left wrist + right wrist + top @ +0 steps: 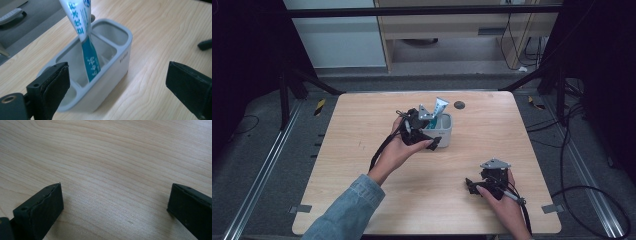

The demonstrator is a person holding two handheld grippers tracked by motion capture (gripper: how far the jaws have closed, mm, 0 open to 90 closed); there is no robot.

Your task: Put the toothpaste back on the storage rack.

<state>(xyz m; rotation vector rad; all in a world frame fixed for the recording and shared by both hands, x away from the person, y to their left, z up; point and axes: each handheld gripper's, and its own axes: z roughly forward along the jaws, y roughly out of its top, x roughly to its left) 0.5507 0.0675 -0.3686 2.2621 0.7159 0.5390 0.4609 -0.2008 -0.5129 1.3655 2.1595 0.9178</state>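
White and grey, the plastic holder stands upright on the wooden table, a little toward the far edge and near the middle of its width. It is divided into compartments, and a toothpaste tube with blue and white print leans in the middle one, its lower end down inside and its upper part tilted out above the rim. In the high view the left gripper sits just beside the holder on its left side, the hand wrapped around its body. Its fingers stand wide apart with nothing pressed between them: one finger is close to the near end of the holder, the other is out over bare wood, and the tube stands free of both. The right gripper rests low over the table near the front right corner, well apart from the holder. Its fingers are also spread wide, with plain wood grain between them and nothing held.
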